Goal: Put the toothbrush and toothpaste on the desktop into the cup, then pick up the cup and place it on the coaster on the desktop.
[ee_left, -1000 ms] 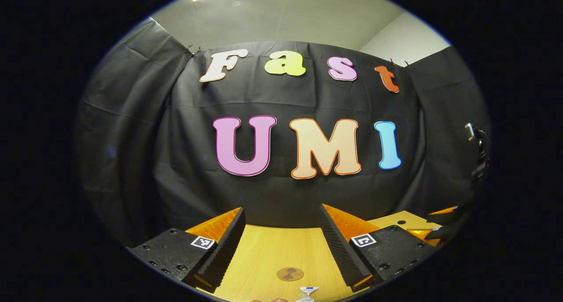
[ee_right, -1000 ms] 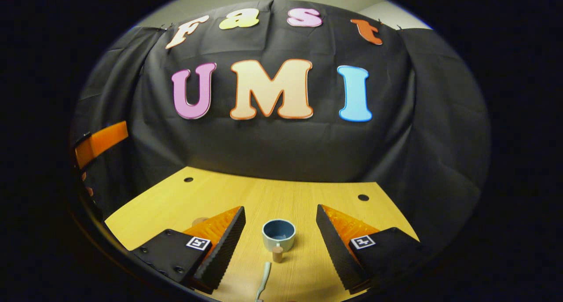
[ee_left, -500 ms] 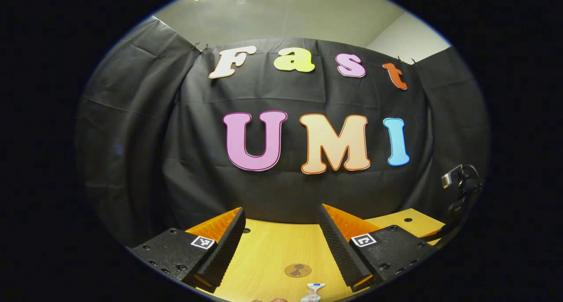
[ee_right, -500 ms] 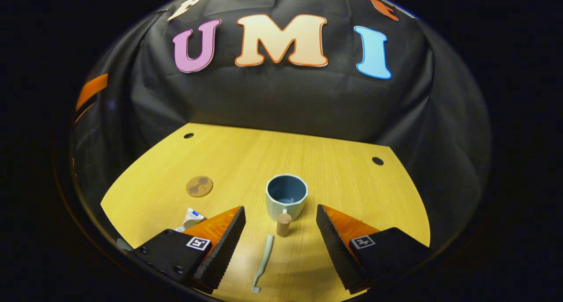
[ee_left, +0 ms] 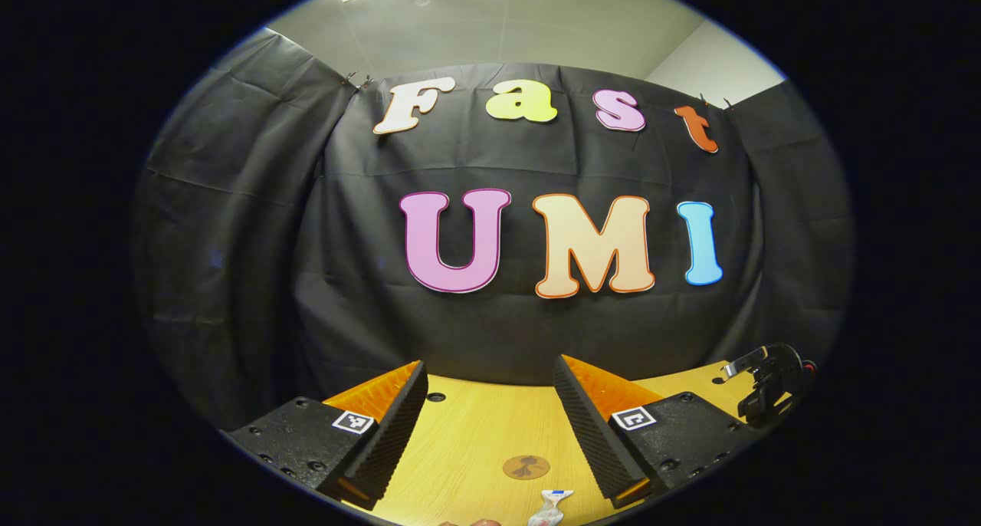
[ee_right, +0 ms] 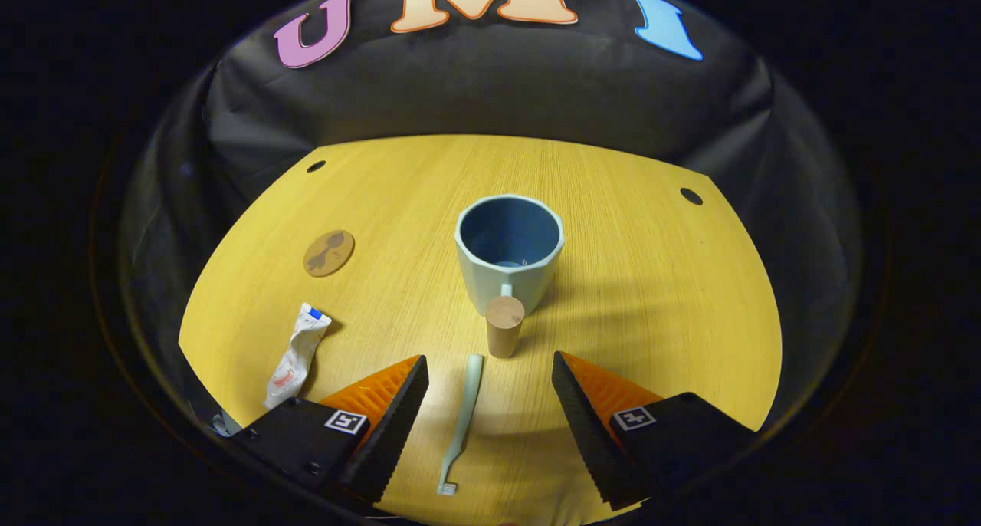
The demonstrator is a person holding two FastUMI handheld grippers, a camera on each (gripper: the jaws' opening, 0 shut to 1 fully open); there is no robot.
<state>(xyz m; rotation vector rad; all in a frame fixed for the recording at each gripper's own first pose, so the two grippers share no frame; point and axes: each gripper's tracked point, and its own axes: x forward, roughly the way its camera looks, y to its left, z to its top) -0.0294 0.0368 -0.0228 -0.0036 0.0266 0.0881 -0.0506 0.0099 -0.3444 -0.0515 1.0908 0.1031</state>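
The right gripper hangs spread above the toothbrush lying flat before the empty cup; toothpaste and coaster sit leftward; the left gripper is spread too; closing off-centre could flick the thin handle away.

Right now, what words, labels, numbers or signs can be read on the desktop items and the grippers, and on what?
toothpaste: coloured print, too blurred to read.
coaster: a dark figure, no words.
square markers on the right gripper: black-and-white patterns, not text.
cup, toothbrush: no print seen.
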